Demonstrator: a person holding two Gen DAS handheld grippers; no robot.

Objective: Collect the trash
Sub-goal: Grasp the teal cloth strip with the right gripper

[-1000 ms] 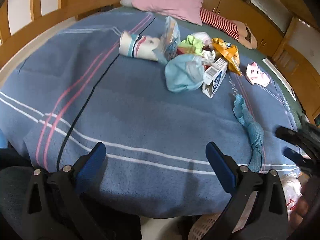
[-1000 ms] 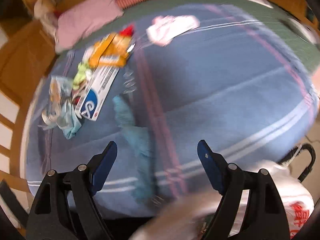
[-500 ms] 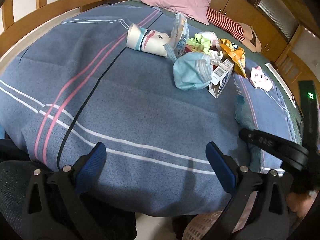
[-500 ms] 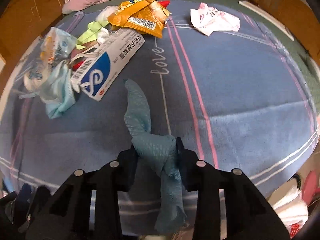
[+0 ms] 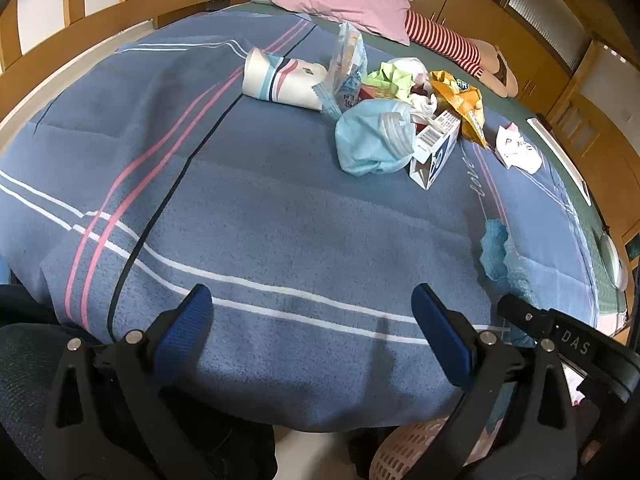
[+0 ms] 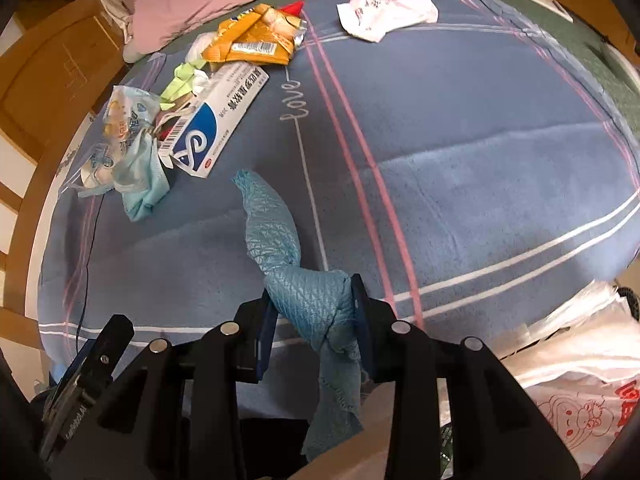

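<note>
We clamp the right gripper point(image 6: 314, 312) on the blue cloth point(image 6: 276, 232) at the blanket's point(image 6: 460, 152) near edge; its long axis points toward 11 o'clock. Our left gripper point(image 5: 312, 328) hangs spread, empty. Farther off lies the trash pile point(image 5: 396, 120).

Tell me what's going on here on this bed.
A person with two handheld grippers is clearing trash off a blue blanket. The right gripper is shut on a crumpled blue cloth, part of which trails on the blanket. The left gripper hangs open and empty near the bed's edge. A pile of wrappers, a box and a paper cup lies farther up.
</note>
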